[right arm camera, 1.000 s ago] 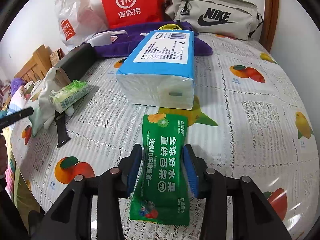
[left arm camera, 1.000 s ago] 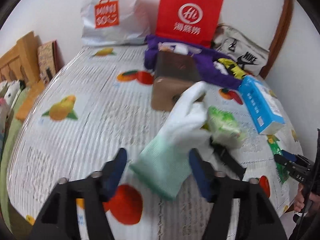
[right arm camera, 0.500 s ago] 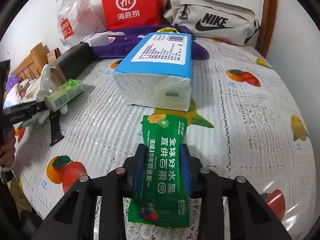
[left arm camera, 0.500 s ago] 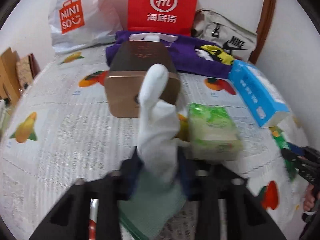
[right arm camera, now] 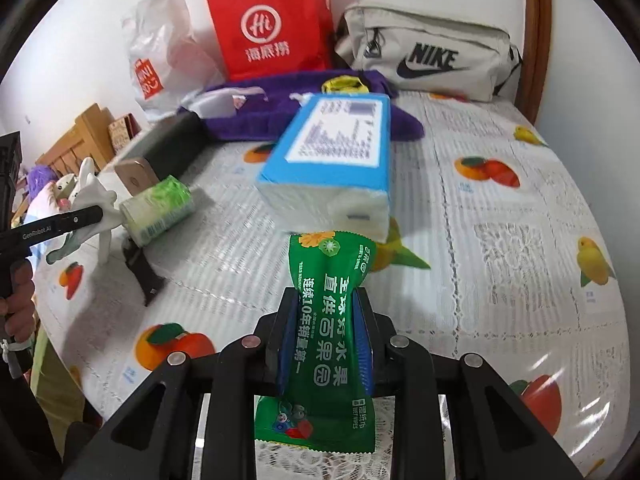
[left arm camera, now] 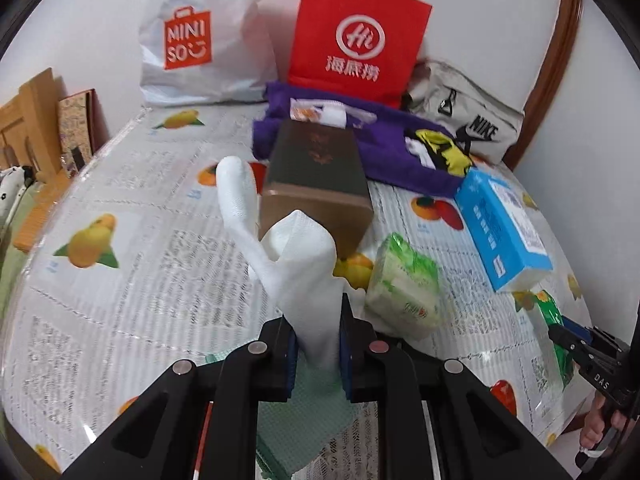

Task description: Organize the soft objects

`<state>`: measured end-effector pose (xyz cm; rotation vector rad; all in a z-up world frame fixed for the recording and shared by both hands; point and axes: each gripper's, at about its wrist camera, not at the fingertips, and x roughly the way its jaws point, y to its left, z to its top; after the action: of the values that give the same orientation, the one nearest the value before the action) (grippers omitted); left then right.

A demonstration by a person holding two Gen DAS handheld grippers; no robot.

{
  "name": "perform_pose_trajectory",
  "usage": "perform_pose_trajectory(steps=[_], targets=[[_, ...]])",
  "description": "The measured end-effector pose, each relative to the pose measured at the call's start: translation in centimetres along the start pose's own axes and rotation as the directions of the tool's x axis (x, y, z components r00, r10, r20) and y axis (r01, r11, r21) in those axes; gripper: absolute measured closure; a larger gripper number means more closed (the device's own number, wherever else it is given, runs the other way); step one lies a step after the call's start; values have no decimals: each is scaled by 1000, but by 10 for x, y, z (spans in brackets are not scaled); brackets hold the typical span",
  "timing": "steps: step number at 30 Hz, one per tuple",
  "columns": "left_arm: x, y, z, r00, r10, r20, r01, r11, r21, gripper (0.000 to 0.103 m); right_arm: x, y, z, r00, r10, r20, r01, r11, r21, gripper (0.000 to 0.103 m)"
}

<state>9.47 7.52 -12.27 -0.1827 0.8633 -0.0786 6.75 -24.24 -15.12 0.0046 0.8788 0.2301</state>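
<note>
My left gripper is shut on a white glove with a pale green cuff; the glove stands up between the fingers, lifted off the table. It also shows in the right wrist view. My right gripper is shut on a green wet-wipes packet, squeezed at its middle and held above the table. A small green tissue pack lies just right of the glove. A blue tissue pack lies ahead of the right gripper.
A brown box lies behind the glove. A purple cloth, a red paper bag, a white Miniso bag and a grey Nike bag line the back wall. A black strap lies on the fruit-print tablecloth.
Both grippers have closed: the left on the glove, the right on the wet-wipes packet. The left one has raised the glove upright; the right one has lifted the packet slightly.
</note>
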Motion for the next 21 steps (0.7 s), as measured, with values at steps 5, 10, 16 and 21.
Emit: perform_pose_trajectory(steps=[5, 10, 16, 21], targets=[[-17, -2, 8, 999, -6, 36, 6, 1000, -7, 87, -13, 7, 9, 999, 22, 35, -21, 999, -26, 76], [-33, -3, 19, 998, 5, 63, -4, 1000, -12, 87, -27, 11, 20, 996, 42, 76, -39, 999, -37, 76], [-38, -6, 31, 998, 9, 68, -8, 1000, -14, 87, -36, 12, 38, 993, 54, 103, -50, 998, -42, 76], [-38, -9, 41, 998, 4, 64, -2, 1000, -26, 87, -39, 13, 52, 992, 53, 112, -48, 998, -49, 76]])
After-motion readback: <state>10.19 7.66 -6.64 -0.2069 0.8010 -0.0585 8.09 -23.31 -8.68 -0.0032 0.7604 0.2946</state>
